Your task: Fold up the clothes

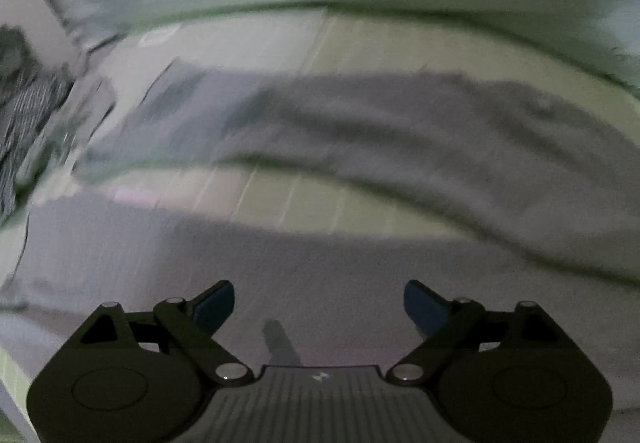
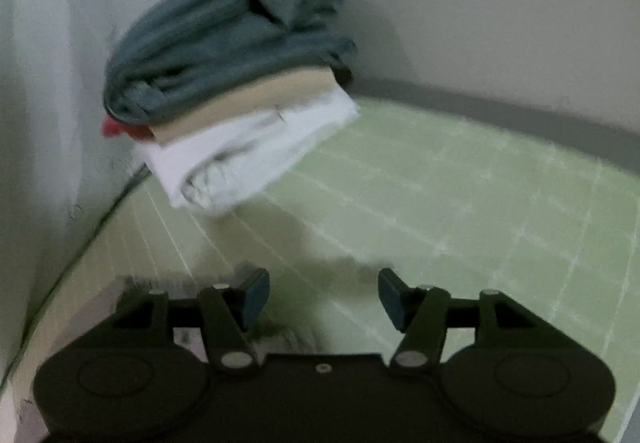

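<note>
On the green mat (image 2: 440,203), a grey garment (image 1: 360,131) lies rumpled; left gripper (image 1: 319,307) and right gripper (image 2: 324,295) both spread, empty. Flatten cloth before creasing; a folded stack (image 2: 228,91) sits beyond.

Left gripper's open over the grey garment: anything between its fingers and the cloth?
Nothing visible. The left gripper is open right above the grey garment, which lies spread on the green mat, with only bare cloth ahead of the fingers.
</note>
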Tool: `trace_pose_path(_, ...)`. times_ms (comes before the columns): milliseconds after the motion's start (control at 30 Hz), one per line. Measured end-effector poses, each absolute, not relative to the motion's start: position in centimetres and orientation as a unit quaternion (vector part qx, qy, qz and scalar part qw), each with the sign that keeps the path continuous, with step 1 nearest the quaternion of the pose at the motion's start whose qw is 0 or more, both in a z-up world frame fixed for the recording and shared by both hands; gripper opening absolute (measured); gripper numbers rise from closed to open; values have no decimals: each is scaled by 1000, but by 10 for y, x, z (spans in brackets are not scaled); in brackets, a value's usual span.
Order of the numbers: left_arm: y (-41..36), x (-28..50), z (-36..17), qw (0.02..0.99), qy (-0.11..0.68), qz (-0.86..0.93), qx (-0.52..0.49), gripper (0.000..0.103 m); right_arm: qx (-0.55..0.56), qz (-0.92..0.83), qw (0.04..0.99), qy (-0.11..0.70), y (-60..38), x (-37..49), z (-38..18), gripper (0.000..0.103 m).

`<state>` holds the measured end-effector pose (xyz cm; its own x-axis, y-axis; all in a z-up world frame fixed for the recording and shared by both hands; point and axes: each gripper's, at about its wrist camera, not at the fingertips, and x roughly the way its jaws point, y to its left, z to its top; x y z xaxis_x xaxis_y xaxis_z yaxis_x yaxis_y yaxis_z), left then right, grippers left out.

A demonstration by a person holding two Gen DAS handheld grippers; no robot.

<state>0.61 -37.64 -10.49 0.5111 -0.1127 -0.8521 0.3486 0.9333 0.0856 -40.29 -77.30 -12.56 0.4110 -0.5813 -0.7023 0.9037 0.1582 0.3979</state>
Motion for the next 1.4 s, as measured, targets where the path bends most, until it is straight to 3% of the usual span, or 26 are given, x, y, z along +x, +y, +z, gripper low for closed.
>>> trace_pose_path(67, -398, 11, -95, 861, 469, -162, 109, 90, 430, -503, 723, 200, -770, -404, -133, 59)
trace_pose_path(200, -462, 22, -87, 840, 474, -250, 83, 77, 458, -489, 716, 197, -765, -401, -143, 47)
trace_pose_path(333, -544, 24, -89, 792, 490, -354, 82, 67, 464, -474, 722, 195, -768, -399, -140, 46)
trace_pose_path(533, -644, 16, -106, 705, 552, -443, 59, 68, 537, -451, 695, 162, -768, -409, -148, 48)
trace_pose_path(733, -682, -2, -134, 654, 613, -443, 30, 69, 589, -442, 660, 153, -776, -413, -152, 47)
trace_pose_path(800, -689, -7, -141, 644, 621, -447, 31, 66, 607, -437, 646, 150, -779, -415, -154, 31)
trace_pose_path(867, -692, -12, -146, 643, 623, -444, 37, 44, 617, -438, 637, 147, -781, -417, -157, 16)
trace_pose_path(900, -693, -13, -148, 643, 624, -442, 39, 19, 619, -440, 634, 146, -781, -419, -158, 11)
trace_pose_path(1200, -694, 0, -135, 651, 613, -447, -37, 11, 661, -475, 578, 59, -780, -452, -161, 7)
trace_pose_path(1300, -698, 4, -125, 661, 595, -454, -46, 12, 631, -510, 578, 84, -782, -453, -155, 7)
trace_pose_path(1367, -700, 8, -119, 668, 583, -459, -53, 25, 610, -533, 578, 100, -783, -454, -151, 9)
trace_pose_path(1400, -698, 10, -117, 675, 577, -457, -50, 36, 599, -544, 577, 108, -784, -454, -149, 14)
